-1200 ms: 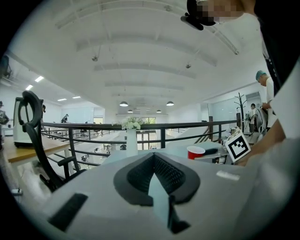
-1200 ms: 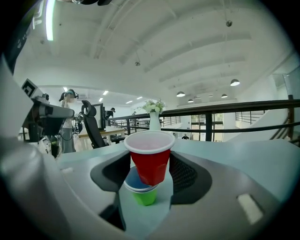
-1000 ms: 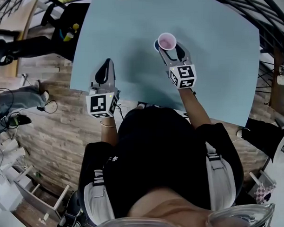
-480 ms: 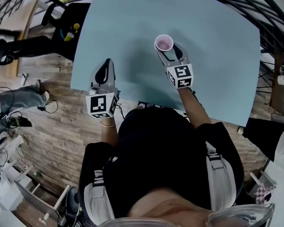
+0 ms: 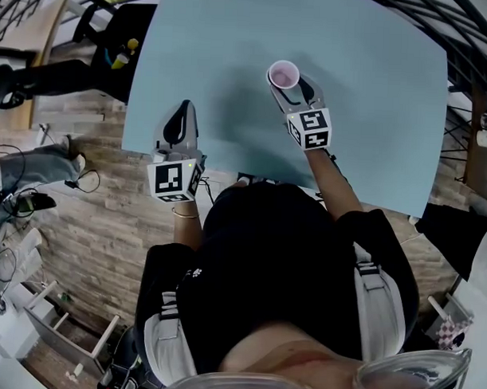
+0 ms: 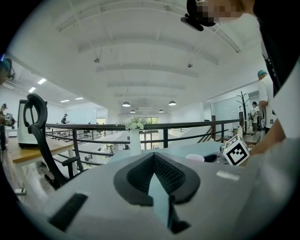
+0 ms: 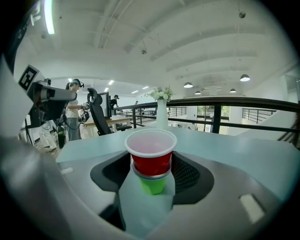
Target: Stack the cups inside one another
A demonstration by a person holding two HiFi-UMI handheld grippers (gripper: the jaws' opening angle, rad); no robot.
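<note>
The right gripper (image 5: pixel 289 84) is clamped on the red cup (image 7: pixel 151 157). This cup sits nested in a bluish-rimmed cup (image 7: pixel 140 174), with a green cup (image 7: pixel 152 183) lowest, near the middle of the pale blue counter (image 5: pixel 367 90). The left gripper (image 6: pixel 153 158) has its jaws together on nothing, by the counter's near edge and well apart from the stack.

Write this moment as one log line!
right gripper: gripping cup stack | left gripper: shut, empty | red cup: topmost
</note>
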